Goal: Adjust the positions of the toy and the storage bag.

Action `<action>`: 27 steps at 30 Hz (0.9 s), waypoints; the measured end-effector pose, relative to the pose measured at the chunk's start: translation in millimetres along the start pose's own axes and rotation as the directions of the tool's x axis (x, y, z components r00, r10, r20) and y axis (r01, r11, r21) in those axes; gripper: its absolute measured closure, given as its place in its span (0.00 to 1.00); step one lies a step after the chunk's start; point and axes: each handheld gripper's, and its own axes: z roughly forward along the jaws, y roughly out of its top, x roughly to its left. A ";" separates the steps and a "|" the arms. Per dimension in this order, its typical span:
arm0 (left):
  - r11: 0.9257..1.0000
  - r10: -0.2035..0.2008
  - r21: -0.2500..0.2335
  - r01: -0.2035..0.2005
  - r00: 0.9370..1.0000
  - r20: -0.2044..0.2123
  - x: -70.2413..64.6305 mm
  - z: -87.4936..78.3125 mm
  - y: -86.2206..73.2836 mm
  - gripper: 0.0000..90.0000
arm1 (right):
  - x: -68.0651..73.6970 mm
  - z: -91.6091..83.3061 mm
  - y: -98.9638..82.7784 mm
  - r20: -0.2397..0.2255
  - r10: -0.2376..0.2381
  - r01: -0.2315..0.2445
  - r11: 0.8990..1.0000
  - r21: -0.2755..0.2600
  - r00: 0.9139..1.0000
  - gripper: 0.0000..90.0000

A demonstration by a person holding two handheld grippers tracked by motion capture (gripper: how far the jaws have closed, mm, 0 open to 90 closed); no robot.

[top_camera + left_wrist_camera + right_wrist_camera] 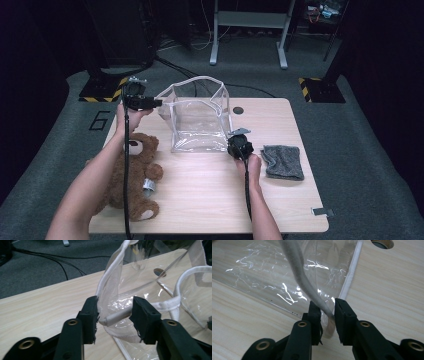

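Note:
A clear plastic bag (197, 117) with white trim stands open-topped at the middle back of the wooden table (210, 200). My left gripper (159, 103) is at the bag's upper left corner. In the left gripper view its jaws (115, 312) stand apart around the rolled white rim (117, 315), which spans the gap without being pinched flat. My right gripper (234, 137) is low at the bag's near right corner. In the right gripper view its jaws (327, 311) are nearly together, pinching the bag's pale trim strip (297, 272).
A brown teddy bear (132, 172) lies at the table's near left, under my left forearm. A folded grey cloth (283, 161) rests at the right. A cable hole (238, 110) sits behind the bag, and a small metal piece (322, 211) lies at the near right corner.

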 end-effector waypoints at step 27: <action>0.999 -0.022 -0.037 0.023 0.999 0.029 -8.7 2.6 -3.8 0.68 | 4.5 -14.8 -12.9 0.003 -0.054 0.054 0.999 0.001 0.999 0.96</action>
